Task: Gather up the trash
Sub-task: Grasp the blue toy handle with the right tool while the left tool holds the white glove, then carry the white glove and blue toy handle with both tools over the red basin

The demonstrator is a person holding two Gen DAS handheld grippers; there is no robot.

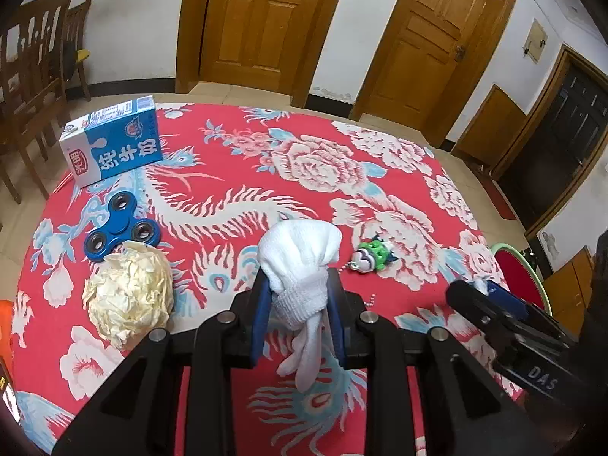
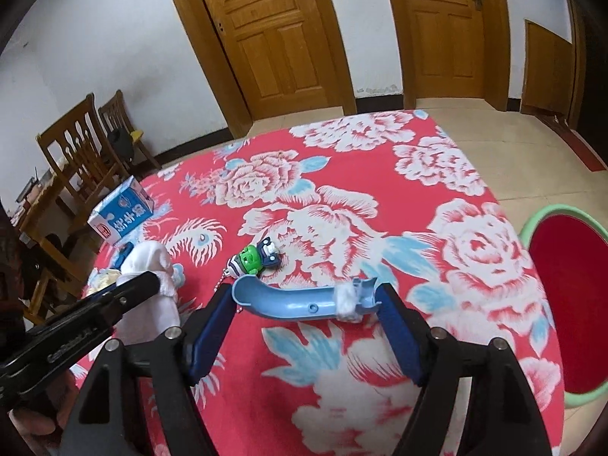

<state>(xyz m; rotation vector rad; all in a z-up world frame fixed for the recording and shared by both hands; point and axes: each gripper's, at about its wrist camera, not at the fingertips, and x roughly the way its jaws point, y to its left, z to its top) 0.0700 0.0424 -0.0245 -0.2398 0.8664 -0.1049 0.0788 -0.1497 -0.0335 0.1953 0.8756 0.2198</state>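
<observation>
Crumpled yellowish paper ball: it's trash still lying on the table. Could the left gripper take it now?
Probably not yet: the left gripper is shut on a white cloth bundle. The crumpled yellowish paper ball lies unobstructed just to its left.

The red stool [image 2: 570,304] runs off the picture's right side. The spinner [image 2: 124,252] and paper ball [image 2: 102,277] hide behind the white sock [image 2: 148,262]. An orange thing [image 1: 4,323] is cut off.
</observation>
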